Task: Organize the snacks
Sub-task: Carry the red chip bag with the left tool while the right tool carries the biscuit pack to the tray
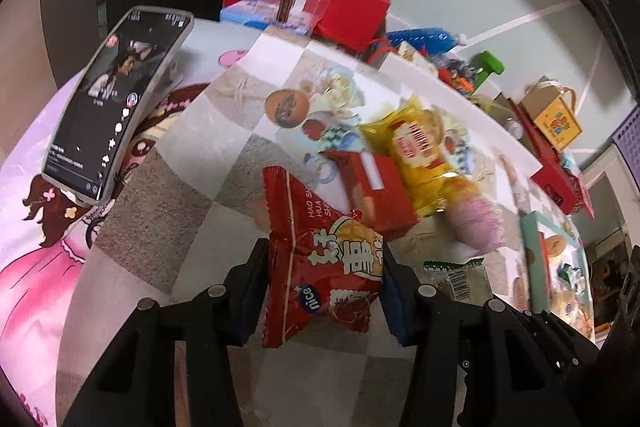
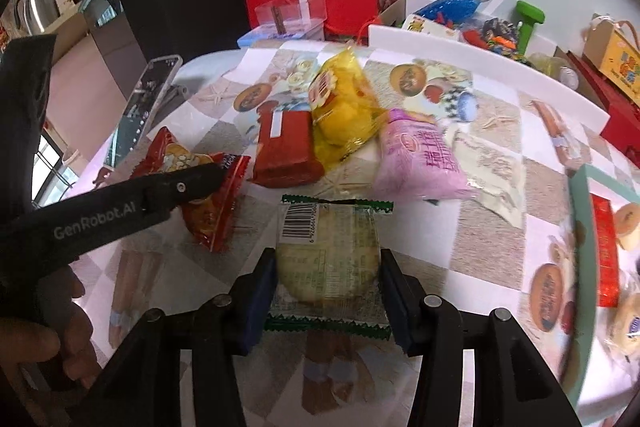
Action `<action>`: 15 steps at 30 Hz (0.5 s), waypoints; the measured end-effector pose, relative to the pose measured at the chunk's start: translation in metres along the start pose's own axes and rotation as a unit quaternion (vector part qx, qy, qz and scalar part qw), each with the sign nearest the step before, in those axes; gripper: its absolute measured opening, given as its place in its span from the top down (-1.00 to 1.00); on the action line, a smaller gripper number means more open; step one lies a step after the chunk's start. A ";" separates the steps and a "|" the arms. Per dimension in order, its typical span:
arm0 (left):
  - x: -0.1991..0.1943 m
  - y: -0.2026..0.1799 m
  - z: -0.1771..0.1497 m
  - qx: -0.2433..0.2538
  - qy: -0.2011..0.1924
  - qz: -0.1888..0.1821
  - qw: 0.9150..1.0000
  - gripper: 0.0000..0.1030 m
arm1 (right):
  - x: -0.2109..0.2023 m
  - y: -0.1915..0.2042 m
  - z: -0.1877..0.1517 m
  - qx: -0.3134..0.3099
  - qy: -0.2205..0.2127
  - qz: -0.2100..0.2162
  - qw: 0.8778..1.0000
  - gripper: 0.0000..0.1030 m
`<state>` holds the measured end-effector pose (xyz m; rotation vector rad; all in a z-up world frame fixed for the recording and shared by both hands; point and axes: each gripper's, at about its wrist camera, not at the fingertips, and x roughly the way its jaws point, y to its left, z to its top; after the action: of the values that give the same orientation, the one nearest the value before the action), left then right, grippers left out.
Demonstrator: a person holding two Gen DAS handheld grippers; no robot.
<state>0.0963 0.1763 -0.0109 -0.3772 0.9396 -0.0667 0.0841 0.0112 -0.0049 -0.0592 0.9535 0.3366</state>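
Note:
A red snack packet printed "nice" sits between the pads of my left gripper, which is shut on it. In the right wrist view the same left gripper reaches in from the left, clamping the red packet low over the tablecloth. My right gripper is shut on a flat cracker packet with green crimped edges and a barcode, both pads pressing its sides. That packet's corner also shows in the left wrist view.
A yellow bag, a red pack, a pink bag and a beige packet lie mid-table. A teal tray with snacks stands at the right. A phone on a stand is at the left, and red boxes at the back.

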 end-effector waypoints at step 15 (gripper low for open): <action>-0.020 -0.086 0.004 0.059 -0.018 -0.044 0.997 0.00 | -0.061 -0.058 0.000 0.054 -0.045 -0.032 0.997 -0.03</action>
<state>0.0972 0.1020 0.0360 -0.3085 0.8782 -0.1947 0.0694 -0.0589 0.0385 0.0233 0.8764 0.2259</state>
